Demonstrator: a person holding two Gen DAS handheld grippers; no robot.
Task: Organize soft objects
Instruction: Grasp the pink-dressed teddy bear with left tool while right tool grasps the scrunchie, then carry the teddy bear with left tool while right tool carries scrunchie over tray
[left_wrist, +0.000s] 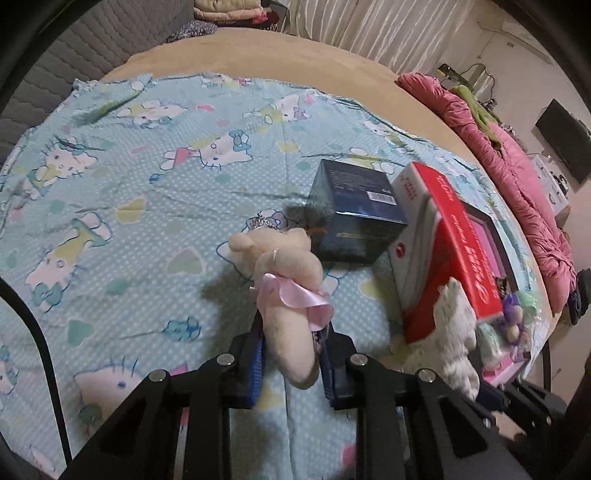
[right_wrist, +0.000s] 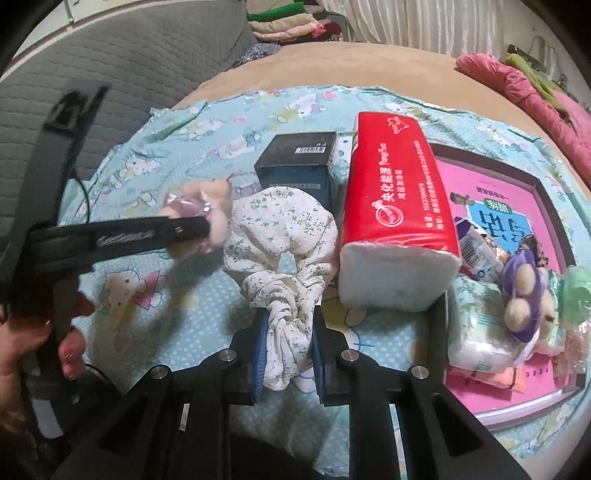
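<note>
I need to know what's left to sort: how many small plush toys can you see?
2 clearly: a cream plush bear clamped in the left gripper, and a purple plush toy in the pink box. Others may be hidden there.

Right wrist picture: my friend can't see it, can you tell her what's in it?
The right claw pinches a white flowery scrunchie above a blue cartoon-cat sheet. Beside it the left claw holds a small cream plush toy. A red tissue pack leans on a pink box of small things.
</note>
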